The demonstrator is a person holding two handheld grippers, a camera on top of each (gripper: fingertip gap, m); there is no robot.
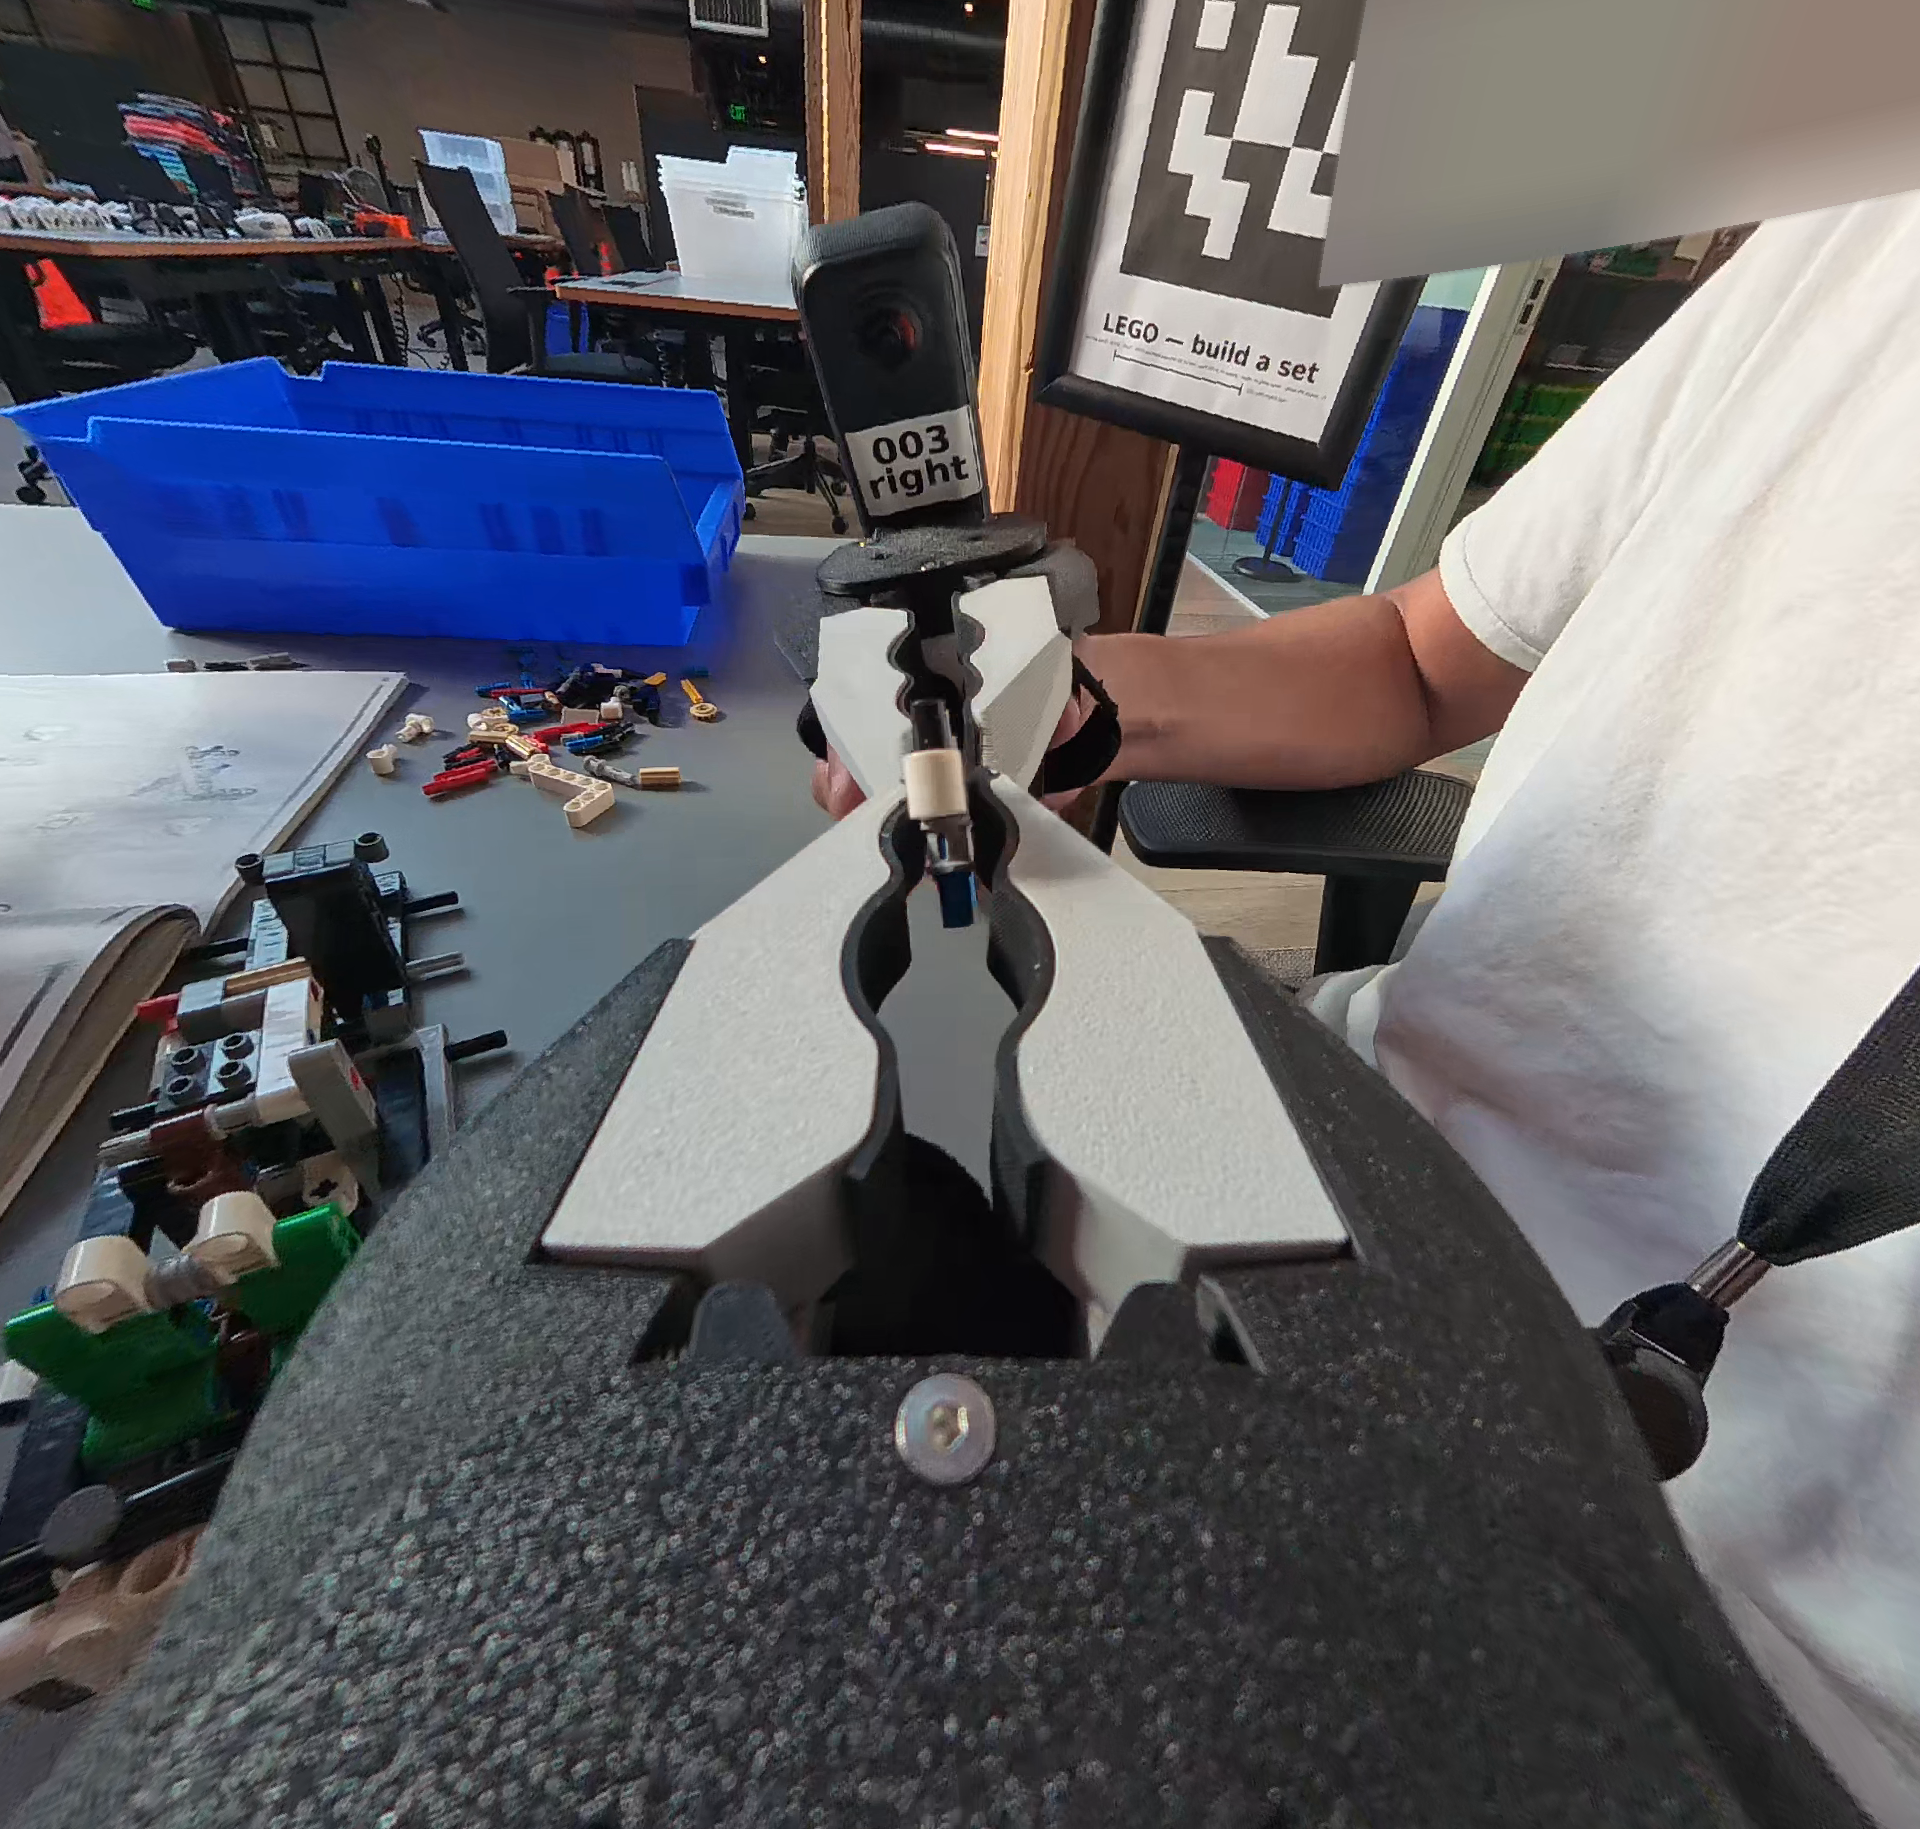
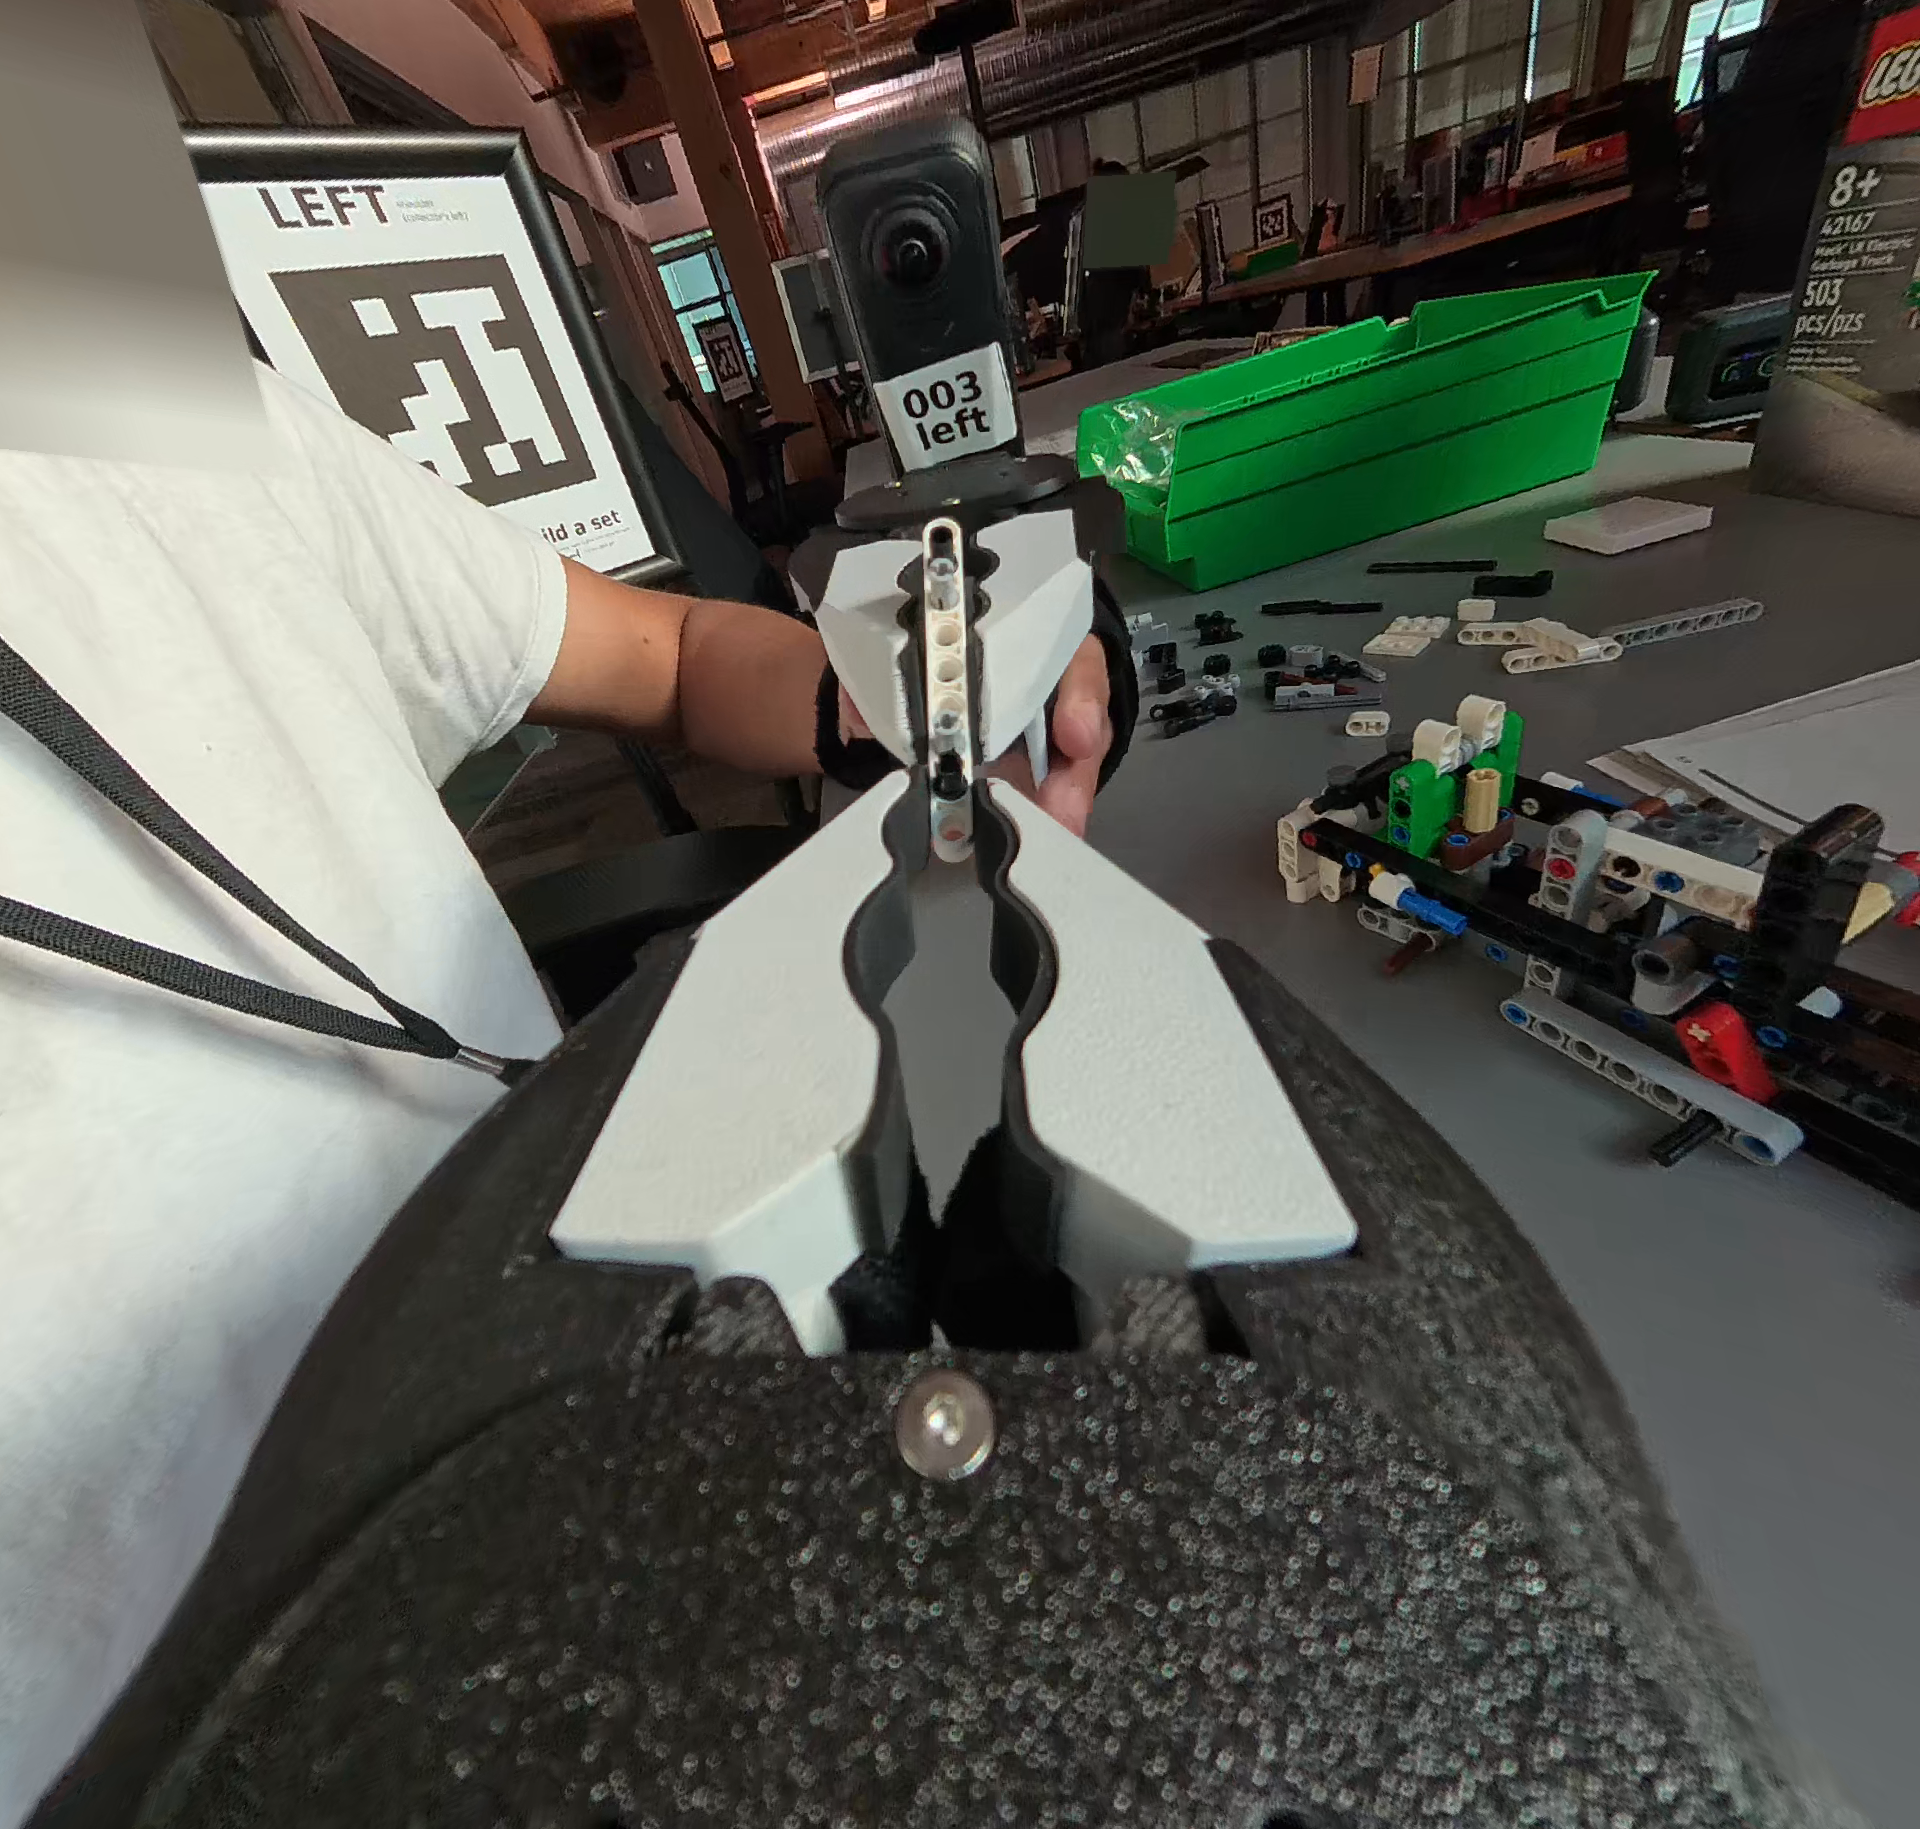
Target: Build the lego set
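Your two grippers meet tip to tip in the air in front of your chest, beside the grey table (image 2: 1455, 1364). Your left gripper (image 1: 940, 849) is closed down on a small stack of pieces: a blue pin (image 1: 954, 891) with a cream bush (image 1: 930, 782) above it. In the right wrist view, your right gripper (image 2: 951, 813) is pinched on the lower end of a white Technic beam (image 2: 943, 657), which stands upright with its upper end rising in front of the left gripper. The beam and the pin stack come together where the tips meet; you cannot tell from either view whether they are already joined.

The half-built truck chassis (image 2: 1621, 906) lies on the table to the right of your grippers. Beyond the chassis are loose pieces (image 2: 1351, 647) and a green bin (image 2: 1382, 429). In the left wrist view, a blue bin (image 1: 395, 501) and an open instruction booklet (image 1: 156, 792) sit past the chassis.
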